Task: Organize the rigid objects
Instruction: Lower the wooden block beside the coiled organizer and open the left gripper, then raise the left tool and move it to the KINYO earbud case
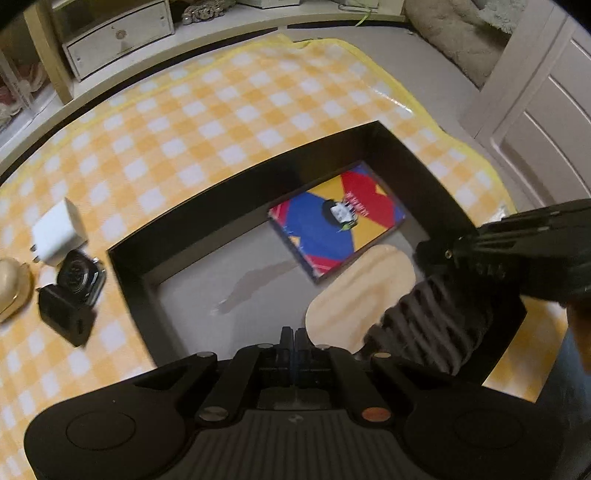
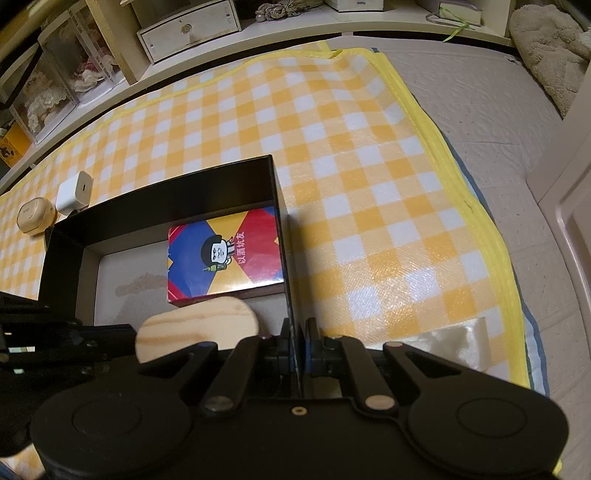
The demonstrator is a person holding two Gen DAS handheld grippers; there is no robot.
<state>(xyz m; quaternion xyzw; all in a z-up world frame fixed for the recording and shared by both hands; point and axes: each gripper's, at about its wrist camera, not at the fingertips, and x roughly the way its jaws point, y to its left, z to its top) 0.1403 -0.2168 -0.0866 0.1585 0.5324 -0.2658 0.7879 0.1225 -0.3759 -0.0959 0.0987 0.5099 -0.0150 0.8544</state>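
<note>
An open black box [image 1: 125, 280] [image 2: 173, 199] rests on the checked mat. Inside it, toward the far right corner, lies a colourful card box [image 1: 338, 221] [image 2: 223, 256]. A pale wooden oval piece [image 1: 354, 295] [image 2: 195, 330] is in the near part of the box, its lower end hidden behind the grippers. My left gripper [image 1: 295, 338] is shut with nothing visible between its fingers, its tips just left of the wooden piece. My right gripper [image 2: 297, 332] is shut on the box's thin right wall. Its ribbed fingers [image 1: 424, 321] cover part of the wood.
Left of the box on the yellow checked mat [image 2: 369, 166] lie a white charger [image 1: 59, 232] [image 2: 74, 192], a black watch on a black stand [image 1: 77, 284] and a cream earbud case [image 2: 35, 219]. Shelves with a white drawer [image 2: 188, 27] line the back. A white door [image 1: 535, 122] stands right.
</note>
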